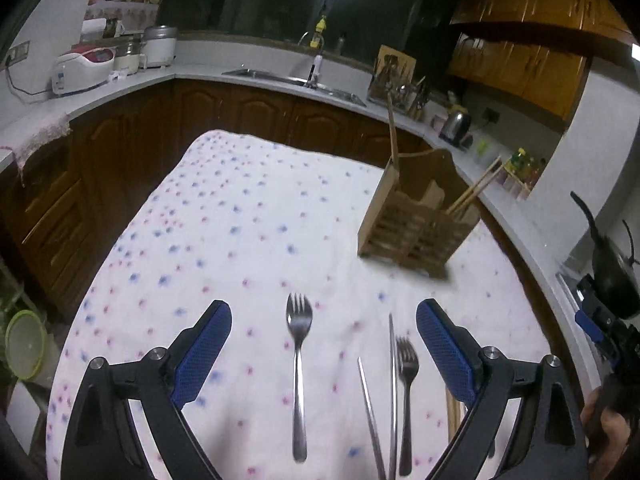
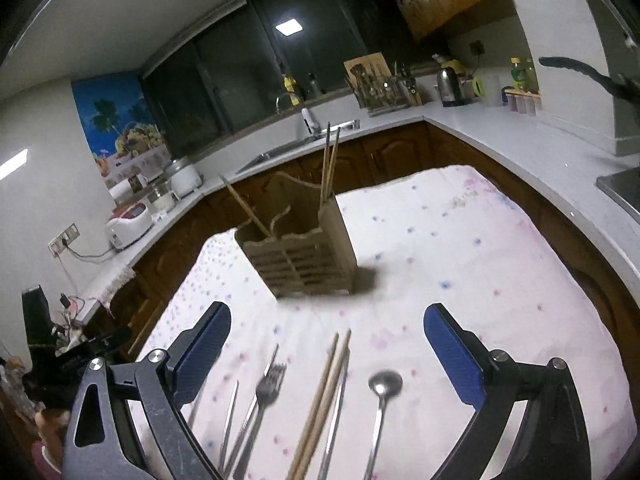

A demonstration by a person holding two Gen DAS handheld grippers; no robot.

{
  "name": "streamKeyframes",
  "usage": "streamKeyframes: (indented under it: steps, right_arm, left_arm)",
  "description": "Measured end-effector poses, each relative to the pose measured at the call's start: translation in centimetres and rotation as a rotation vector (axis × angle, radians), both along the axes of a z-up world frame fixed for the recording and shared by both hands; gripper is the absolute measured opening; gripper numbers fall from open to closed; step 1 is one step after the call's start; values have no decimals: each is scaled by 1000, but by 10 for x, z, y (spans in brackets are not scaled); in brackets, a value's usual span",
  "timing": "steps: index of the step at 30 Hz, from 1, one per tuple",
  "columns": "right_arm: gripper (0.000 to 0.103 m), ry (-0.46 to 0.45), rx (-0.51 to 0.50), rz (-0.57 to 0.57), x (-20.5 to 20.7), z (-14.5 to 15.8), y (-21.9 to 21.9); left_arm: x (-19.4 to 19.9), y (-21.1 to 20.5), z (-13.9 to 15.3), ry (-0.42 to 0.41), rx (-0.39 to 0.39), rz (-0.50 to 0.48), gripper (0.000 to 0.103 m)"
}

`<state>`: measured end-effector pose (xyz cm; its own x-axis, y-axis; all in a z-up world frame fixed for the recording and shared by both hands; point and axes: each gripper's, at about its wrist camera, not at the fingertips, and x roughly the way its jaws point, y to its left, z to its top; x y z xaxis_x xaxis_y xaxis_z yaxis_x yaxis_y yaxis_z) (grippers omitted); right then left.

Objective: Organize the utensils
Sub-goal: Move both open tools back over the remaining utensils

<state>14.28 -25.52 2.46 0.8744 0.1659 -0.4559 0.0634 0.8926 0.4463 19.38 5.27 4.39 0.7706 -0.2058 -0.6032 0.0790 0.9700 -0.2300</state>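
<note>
- Several utensils lie side by side on the flowered white cloth (image 1: 248, 208), handles toward the cameras.
- Left wrist view: a large fork (image 1: 298, 364) lies alone, tines away, between the fingers of the left gripper (image 1: 323, 330); to its right sit a smaller fork (image 1: 406, 384) and two metal chopsticks (image 1: 380, 408), close together, with a wooden stick partly hidden behind the right finger.
- Right wrist view: a spoon (image 2: 382, 400) lies bowl away, a pair of wooden chopsticks (image 2: 324, 392) just to its left with a metal stick touching or nearly touching them, then a blurred fork (image 2: 264, 396) and more metal sticks further left.
- Beyond the utensils stands a wooden slatted holder (image 2: 300, 252), upright on the cloth, split into compartments.
- One wooden utensil handle (image 2: 246, 208) leans out of the holder's left compartment in the right wrist view; two wooden chopsticks (image 2: 329, 164) stand in its right compartment.
- Left gripper jaws are wide apart, holding nothing, low over the cloth with the large fork between them.
- Right gripper (image 2: 327, 330) jaws are also wide apart and hold nothing, framing the wooden chopsticks and spoon.
- Around the table runs a white countertop (image 1: 192, 70) over brown cabinets, with a sink (image 1: 296, 80), a rice cooker (image 1: 82, 66), a kettle (image 2: 448, 82) and a utensil rack (image 2: 380, 88) near a dark window.
</note>
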Motion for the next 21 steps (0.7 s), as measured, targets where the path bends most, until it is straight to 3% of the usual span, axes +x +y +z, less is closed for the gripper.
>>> streamKeyframes:
  steps: [12,21]
  right_arm:
    - [98,64,-30,16,-18,-22,14]
    - [98,85,-54,35,-16,-31,22]
  left_arm:
    - [-20,-5,-1,65,50,-4,94]
    - [-14,-20,-14,104,95,-33,94]
